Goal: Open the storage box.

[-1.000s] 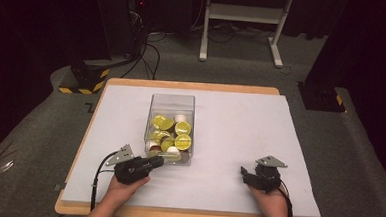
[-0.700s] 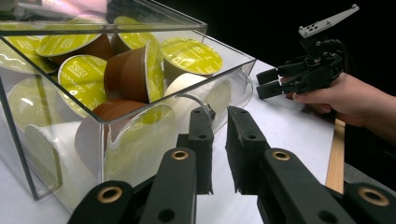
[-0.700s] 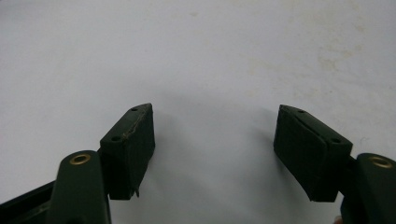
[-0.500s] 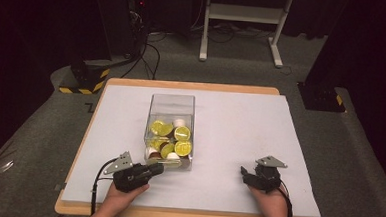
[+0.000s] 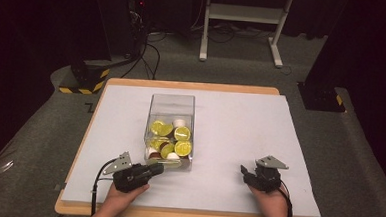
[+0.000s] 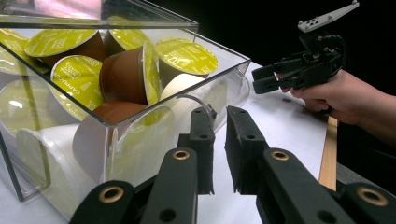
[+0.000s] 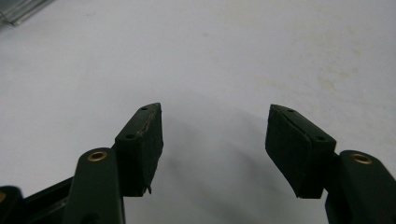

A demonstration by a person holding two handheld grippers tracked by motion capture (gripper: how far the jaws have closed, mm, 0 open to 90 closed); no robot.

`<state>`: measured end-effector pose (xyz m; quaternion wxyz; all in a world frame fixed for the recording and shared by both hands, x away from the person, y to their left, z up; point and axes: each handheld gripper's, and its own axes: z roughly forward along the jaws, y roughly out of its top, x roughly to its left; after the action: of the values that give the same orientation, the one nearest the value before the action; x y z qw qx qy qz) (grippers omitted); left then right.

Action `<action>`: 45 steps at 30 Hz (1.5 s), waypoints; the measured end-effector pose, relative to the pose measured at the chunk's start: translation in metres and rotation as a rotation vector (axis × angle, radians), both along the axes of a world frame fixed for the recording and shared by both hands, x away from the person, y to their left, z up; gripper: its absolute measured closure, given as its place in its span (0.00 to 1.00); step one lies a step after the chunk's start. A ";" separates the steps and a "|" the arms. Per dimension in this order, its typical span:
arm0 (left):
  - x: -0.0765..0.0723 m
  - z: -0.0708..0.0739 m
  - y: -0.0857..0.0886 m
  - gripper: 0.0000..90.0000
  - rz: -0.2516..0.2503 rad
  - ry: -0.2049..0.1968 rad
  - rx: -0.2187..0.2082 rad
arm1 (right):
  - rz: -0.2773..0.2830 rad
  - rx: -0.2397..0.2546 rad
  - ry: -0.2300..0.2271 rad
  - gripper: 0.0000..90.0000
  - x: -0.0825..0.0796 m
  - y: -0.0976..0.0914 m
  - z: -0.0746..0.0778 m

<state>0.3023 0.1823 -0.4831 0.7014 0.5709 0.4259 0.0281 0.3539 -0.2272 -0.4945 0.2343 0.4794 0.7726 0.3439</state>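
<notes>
Clear plastic box (image 5: 171, 107) of coffee pods (image 5: 182, 148) sits mid-table; left gripper (image 5: 153, 169), jaws nearly shut and empty, has slid back from its six-o'clock wall. Right gripper (image 7: 212, 144) at four o'clock has just been closing, half-open, nothing between.

Nearly closed left hand-held gripper (image 6: 219, 121) beside clear capsule-filled box (image 6: 140, 116).

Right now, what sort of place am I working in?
Probably a lab or recording studio, not a kitchen: black curtains surround a wooden table under a white sheet, with floor cables and a yellow-black striped stand base behind it.
</notes>
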 end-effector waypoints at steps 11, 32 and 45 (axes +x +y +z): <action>-0.002 0.001 0.001 0.91 -0.020 0.012 0.007 | -0.017 -0.012 0.007 0.42 -0.004 -0.008 -0.003; -0.014 0.002 0.002 0.92 -0.057 0.018 0.022 | -0.027 -0.015 0.003 0.44 -0.005 -0.012 -0.004; -0.029 0.000 0.003 0.93 -0.070 0.003 0.034 | -0.027 -0.023 0.014 0.44 -0.004 -0.010 -0.006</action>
<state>0.2734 0.1857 -0.4828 0.6915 0.5973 0.4061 0.0102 0.3502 -0.2376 -0.5006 0.2391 0.4896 0.7715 0.3286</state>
